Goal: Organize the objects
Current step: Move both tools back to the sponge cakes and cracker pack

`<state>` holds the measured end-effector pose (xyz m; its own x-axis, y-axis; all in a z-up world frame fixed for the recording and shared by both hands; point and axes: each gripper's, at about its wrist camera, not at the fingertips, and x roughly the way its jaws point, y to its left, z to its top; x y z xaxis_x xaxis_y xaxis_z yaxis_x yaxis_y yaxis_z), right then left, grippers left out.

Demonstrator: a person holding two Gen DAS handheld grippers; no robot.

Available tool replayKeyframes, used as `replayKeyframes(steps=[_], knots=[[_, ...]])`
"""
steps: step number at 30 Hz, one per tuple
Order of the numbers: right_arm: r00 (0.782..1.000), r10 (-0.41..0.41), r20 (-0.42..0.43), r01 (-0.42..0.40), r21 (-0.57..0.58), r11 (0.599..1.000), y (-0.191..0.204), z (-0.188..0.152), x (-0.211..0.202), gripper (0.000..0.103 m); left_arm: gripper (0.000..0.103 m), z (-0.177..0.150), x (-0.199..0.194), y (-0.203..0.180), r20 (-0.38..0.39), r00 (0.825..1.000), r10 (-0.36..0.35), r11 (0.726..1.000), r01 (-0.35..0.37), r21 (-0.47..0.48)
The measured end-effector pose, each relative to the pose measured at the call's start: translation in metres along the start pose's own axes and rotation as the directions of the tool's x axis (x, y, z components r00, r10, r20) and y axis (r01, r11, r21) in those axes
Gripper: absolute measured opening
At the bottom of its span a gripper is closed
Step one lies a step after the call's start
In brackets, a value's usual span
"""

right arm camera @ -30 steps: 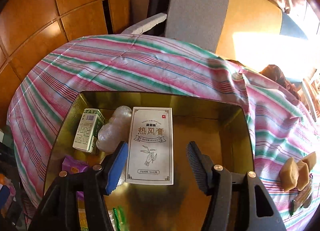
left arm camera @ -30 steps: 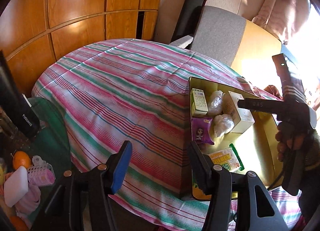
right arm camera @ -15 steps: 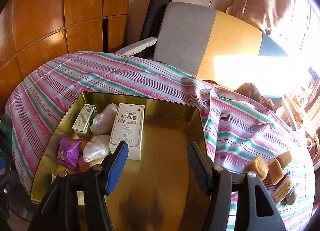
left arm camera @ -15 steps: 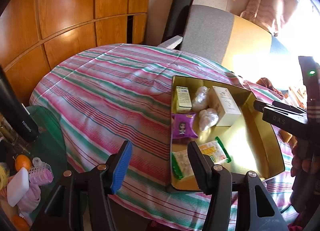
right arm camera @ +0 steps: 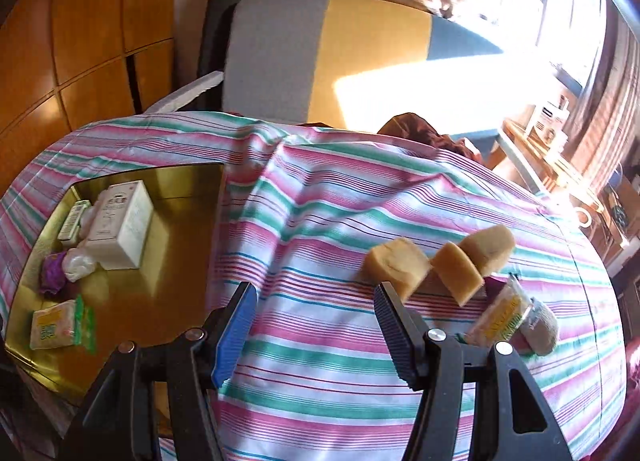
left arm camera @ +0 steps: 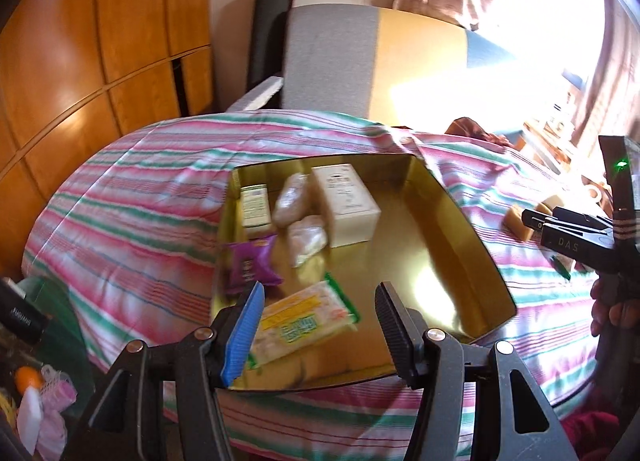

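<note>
left claw (left arm camera: 318, 323): fingers spread wide with nothing between them, hanging over the near end of the shiny gold metal tray (left arm camera: 452, 197)
tray contents, left side: small green-and-white carton (left arm camera: 255, 206), purple snack packet (left arm camera: 250, 263) just in front of it, yellow-and-green wrapped snack pack (left arm camera: 302, 319) nearest the claw
tray contents, middle: two clear crinkly plastic-wrapped lumps (left arm camera: 294, 201), and a white rectangular box with printed text (left arm camera: 346, 203) just beside them
tray, right half: bare gold bottom
surface: round, covered in a pink, green and white striped cloth (right arm camera: 340, 221)
right claw (right arm camera: 314, 323): also spread apart and holding nothing, over the cloth to the right of the tray
loose stuff on the cloth: three tan spongy blocks (right arm camera: 438, 261) in a touching row just past the right claw's finger, then a yellow wrapped snack (right arm camera: 500, 319) and a greyish round wrapped thing (right arm camera: 542, 327) right beside it, too blurry to tell more
</note>
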<state>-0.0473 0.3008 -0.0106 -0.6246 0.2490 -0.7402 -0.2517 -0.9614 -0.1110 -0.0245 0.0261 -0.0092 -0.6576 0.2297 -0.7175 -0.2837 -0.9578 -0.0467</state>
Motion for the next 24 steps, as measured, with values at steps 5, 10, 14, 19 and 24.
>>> replayKeyframes(steps=[5,10,14,19,24], knots=[[0.997,-0.072,-0.022,0.074,0.123,0.990,-0.078,-0.009,0.001,0.062,0.059,0.012,0.006,-0.043,0.005,0.998,-0.058,0.994,0.057,0.098],[0.987,-0.158,-0.033,0.161,0.290,0.943,-0.163,-0.022,0.003,0.062,0.059,0.028,0.013,-0.092,0.011,0.993,-0.121,0.972,0.116,0.203],[0.980,-0.194,-0.050,0.198,0.406,0.892,-0.212,-0.041,0.007,0.062,0.064,0.043,0.029,-0.137,-0.027,0.981,-0.190,0.940,0.190,0.284],[0.987,-0.127,-0.095,0.158,0.531,0.833,-0.242,-0.057,0.016,0.062,0.065,0.059,0.057,-0.187,-0.092,0.965,-0.246,0.897,0.262,0.356],[0.993,-0.079,-0.088,0.115,0.557,0.823,-0.244,-0.058,0.016,0.062,0.069,0.070,0.092,-0.232,-0.157,0.956,-0.247,0.856,0.292,0.427]])
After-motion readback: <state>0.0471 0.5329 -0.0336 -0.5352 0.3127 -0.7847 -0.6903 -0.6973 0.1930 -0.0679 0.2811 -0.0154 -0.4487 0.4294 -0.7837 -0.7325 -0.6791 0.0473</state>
